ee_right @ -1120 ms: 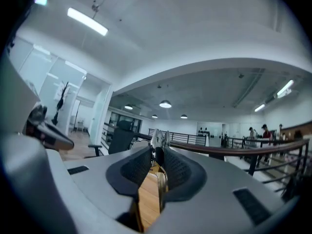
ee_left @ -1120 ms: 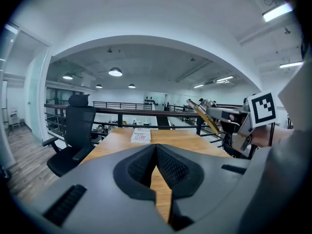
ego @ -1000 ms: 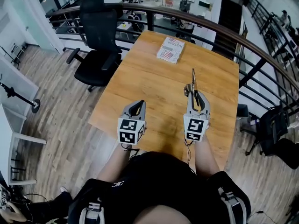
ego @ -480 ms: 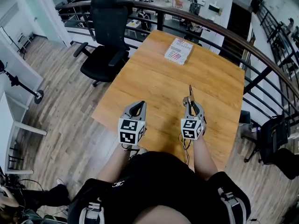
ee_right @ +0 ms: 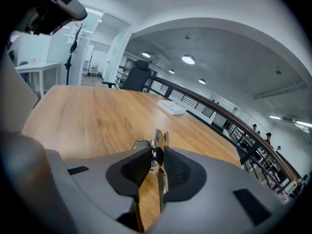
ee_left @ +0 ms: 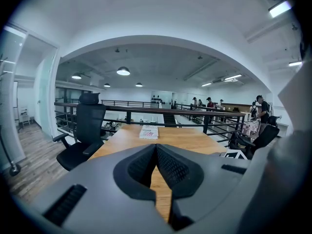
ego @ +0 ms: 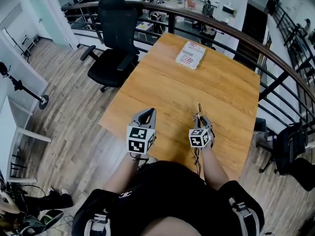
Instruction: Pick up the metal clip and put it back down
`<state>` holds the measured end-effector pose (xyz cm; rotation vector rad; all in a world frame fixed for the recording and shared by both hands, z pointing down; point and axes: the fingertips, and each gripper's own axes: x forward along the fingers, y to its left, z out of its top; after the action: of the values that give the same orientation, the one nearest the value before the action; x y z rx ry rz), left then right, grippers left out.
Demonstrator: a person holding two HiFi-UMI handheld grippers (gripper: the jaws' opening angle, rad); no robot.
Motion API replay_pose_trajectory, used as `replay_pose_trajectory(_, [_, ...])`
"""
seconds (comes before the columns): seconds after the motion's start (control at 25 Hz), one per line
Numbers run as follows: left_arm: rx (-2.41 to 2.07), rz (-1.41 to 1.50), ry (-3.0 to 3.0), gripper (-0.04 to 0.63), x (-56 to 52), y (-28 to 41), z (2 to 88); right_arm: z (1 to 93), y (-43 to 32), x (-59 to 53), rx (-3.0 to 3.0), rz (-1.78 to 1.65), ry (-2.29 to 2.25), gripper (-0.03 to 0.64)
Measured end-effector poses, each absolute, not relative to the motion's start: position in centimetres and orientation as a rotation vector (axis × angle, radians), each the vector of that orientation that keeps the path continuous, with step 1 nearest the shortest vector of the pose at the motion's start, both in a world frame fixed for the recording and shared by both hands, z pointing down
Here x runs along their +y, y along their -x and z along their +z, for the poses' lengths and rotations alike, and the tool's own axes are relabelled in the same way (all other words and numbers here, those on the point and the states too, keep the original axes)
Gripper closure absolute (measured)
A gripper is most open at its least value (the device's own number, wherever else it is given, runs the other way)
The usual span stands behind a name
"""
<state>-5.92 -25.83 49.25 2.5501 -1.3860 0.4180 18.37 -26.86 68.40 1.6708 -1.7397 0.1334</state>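
My right gripper (ego: 200,120) (ee_right: 156,156) is shut on the metal clip (ego: 199,113) (ee_right: 158,143), a thin silver clip that sticks out forward from between the pads. It hangs low over the near right part of the wooden table (ego: 167,90). In the right gripper view the clip's tip and its wire loop show just past the jaws. My left gripper (ego: 144,116) (ee_left: 156,152) hovers at the table's near edge, shut with nothing in it.
A white booklet with red print (ego: 191,54) (ee_left: 149,131) (ee_right: 171,107) lies at the table's far end. A black office chair (ego: 114,38) stands at the far left corner. A dark railing (ego: 246,43) curves behind the table. Wooden floor lies to the left.
My right gripper has come down and back toward me with the clip, from well above the table to just over it. The left gripper has stayed put.
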Motion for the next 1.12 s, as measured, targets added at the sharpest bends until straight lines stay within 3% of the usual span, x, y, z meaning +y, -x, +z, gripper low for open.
replay_pose_trajectory(0.52, [-1.365,0.432,-2.559,0.583,-26.3,5.3,49.4,74.7,-17.1,-24.0,-1.697,0.248,-1.509,0.505])
replay_pose_trajectory(0.6, [-1.357,0.431,-2.563,0.583,-26.5,5.1,49.2,74.3,-16.1,-24.0,-1.768,0.336,-1.491,0.476])
replay_pose_trajectory(0.68, [-1.347,0.427,-2.572,0.583,-26.6,4.8,49.0,72.8,-15.2,-24.1,-1.838,0.383,-1.505,0.387])
replay_pose_trajectory(0.76, [-1.338,0.425,-2.581,0.583,-26.7,4.5,48.8,70.4,-14.4,-24.4,-1.913,0.374,-1.544,0.370])
replay_pose_trajectory(0.96, [-1.329,0.409,-2.582,0.583,-27.0,4.1,48.8,60.6,-14.4,-25.7,-2.132,0.309,-1.769,0.383])
replay_pose_trajectory(1.08, [-1.331,0.392,-2.587,0.583,-27.5,4.0,48.3,53.7,-16.1,-26.1,-2.222,0.205,-1.938,0.445])
replay_pose_trajectory(1.12, [-1.332,0.386,-2.591,0.583,-27.7,3.9,48.2,51.6,-16.6,-26.0,-2.252,0.173,-1.982,0.492])
